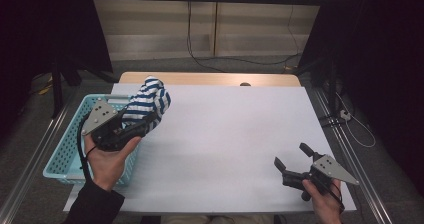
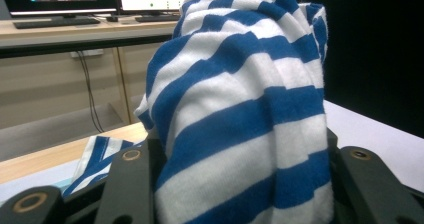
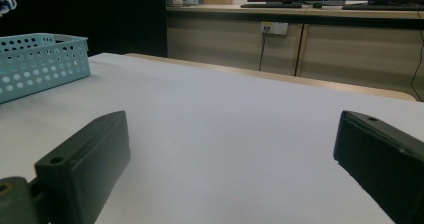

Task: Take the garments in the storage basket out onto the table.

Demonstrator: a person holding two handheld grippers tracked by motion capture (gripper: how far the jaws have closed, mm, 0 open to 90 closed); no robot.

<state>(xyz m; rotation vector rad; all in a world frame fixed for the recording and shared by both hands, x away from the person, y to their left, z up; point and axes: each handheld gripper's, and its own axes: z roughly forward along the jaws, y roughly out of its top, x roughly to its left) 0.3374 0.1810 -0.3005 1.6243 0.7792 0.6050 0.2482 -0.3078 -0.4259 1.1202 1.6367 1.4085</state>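
A bunched blue-and-white striped cloth (image 1: 148, 101) is clamped between the jaws of the left gripper (image 1: 142, 125) and is held up above the left part of the white-covered tabletop (image 1: 225, 144), just beside the right rim of a light turquoise perforated plastic basket (image 1: 62, 156). In the left gripper view the striped cloth (image 2: 240, 119) is seen rising in a thick roll from between the two black jaws, which press on it from both sides; a further piece of striped fabric (image 2: 95, 159) is seen lower at the left. The right gripper (image 1: 295, 159) is held low over the near right corner of the tabletop, its jaws standing wide apart with nothing between them. In the right gripper view the basket (image 3: 42, 64) is seen far off at the left.
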